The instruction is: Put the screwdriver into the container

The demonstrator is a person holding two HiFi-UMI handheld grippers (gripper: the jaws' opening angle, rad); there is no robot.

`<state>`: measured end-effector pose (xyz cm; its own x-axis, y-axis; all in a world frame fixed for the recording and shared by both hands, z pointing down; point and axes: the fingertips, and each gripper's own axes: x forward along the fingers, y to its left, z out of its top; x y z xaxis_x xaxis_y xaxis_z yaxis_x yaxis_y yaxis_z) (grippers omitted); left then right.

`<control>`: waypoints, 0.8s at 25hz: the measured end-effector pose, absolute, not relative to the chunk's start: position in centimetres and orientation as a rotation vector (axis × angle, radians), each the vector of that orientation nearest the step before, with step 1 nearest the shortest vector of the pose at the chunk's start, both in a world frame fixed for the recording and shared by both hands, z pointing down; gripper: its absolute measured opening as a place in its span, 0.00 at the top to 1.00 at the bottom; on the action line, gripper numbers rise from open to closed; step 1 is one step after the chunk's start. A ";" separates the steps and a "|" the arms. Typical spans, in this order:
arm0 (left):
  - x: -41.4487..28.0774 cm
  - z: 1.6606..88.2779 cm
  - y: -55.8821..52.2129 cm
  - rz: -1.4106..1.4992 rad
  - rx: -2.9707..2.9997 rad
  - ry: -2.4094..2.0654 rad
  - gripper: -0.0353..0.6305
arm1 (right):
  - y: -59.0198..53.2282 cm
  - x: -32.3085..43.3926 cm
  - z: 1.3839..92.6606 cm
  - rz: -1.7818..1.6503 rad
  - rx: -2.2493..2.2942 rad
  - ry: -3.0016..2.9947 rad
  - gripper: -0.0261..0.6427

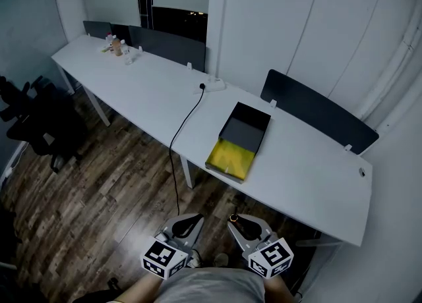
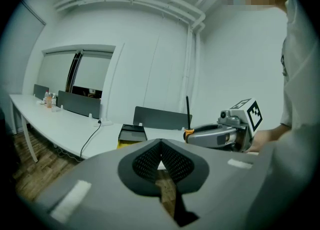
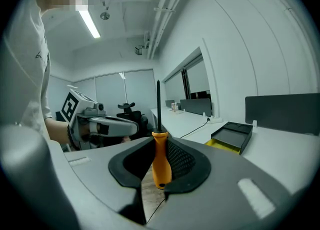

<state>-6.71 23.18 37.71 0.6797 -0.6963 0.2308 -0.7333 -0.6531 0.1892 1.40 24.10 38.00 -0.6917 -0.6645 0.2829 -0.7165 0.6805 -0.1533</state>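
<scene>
Your right gripper (image 3: 158, 149) — jaws clamped on the screwdriver (image 3: 161, 164) by its orange handle, shaft upright | your left gripper (image 2: 161, 145) — jaws together, nothing between | container (image 1: 248, 126) open on table (image 1: 158, 97), well apart from both.

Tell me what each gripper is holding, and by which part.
The right gripper holds the screwdriver by its orange handle, shaft pointing up. The left gripper holds nothing; its fingers are shut together.
</scene>
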 end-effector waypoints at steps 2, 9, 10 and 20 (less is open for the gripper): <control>-7.3 37.9 23.2 0.196 2.626 -1.128 0.95 | 24.1 0.9 38.2 0.380 1.131 -2.675 0.83; -9.4 38.1 23.4 0.197 2.640 -1.091 0.95 | 24.2 -0.9 37.8 0.388 1.179 -2.664 0.83; -9.7 38.1 23.5 0.197 2.640 -1.089 0.95 | 24.3 -1.2 37.8 0.386 1.178 -2.664 0.83; -10.3 38.3 22.7 0.179 2.640 -1.080 0.95 | 23.9 -2.2 37.9 0.377 1.163 -2.660 0.83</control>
<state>-10.30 22.70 38.32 0.7126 -0.6666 0.2189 -0.7015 -0.6804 0.2118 -2.24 23.95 37.94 -0.6651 -0.6862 0.2945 -0.7410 0.6552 -0.1470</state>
